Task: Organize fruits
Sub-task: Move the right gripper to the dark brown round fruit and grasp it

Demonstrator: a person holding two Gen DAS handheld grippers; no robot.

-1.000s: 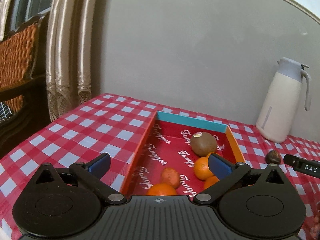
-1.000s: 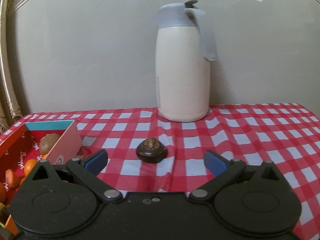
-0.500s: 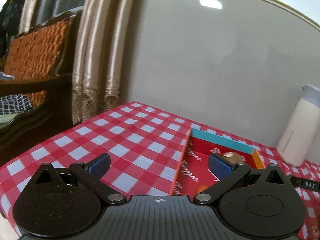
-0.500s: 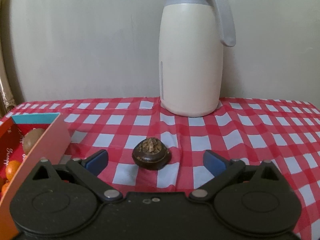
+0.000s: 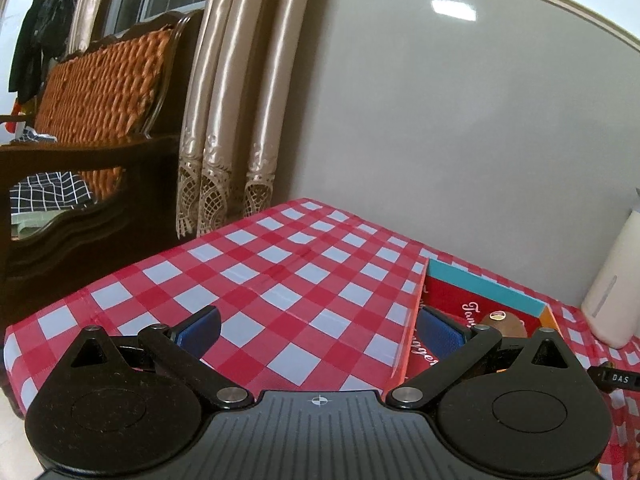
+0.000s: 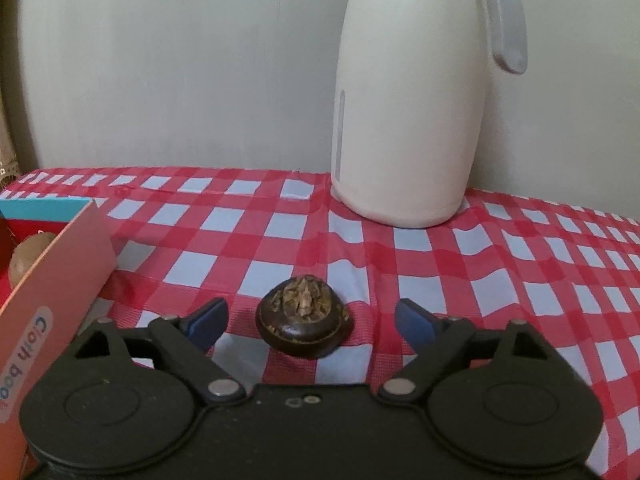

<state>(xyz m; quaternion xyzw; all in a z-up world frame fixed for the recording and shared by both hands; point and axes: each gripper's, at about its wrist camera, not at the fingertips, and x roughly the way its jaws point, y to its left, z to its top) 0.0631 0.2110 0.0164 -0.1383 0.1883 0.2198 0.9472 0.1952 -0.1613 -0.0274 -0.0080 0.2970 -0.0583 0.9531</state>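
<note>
Right wrist view shows the dark round fruit (image 6: 305,327), perhaps a mangosteen, lying on the checked surface (image 6: 520,264) between the spread fingers of the right hand-held gripper (image 6: 310,320), touching neither. To grip it well, I judge the fingers should advance until the pads flank its widest part, stay low near the cloth, then close gently so the fruit does not roll. The box (image 6: 52,280) stands just left, with a kiwi (image 6: 28,258) inside; the cream jug (image 6: 408,112) is farther back. This hand-held gripper sits low and level, wide open. The left hand-held gripper (image 5: 320,330), also wide and empty, hovers over the surface beside the box's left wall (image 5: 414,320).
</note>
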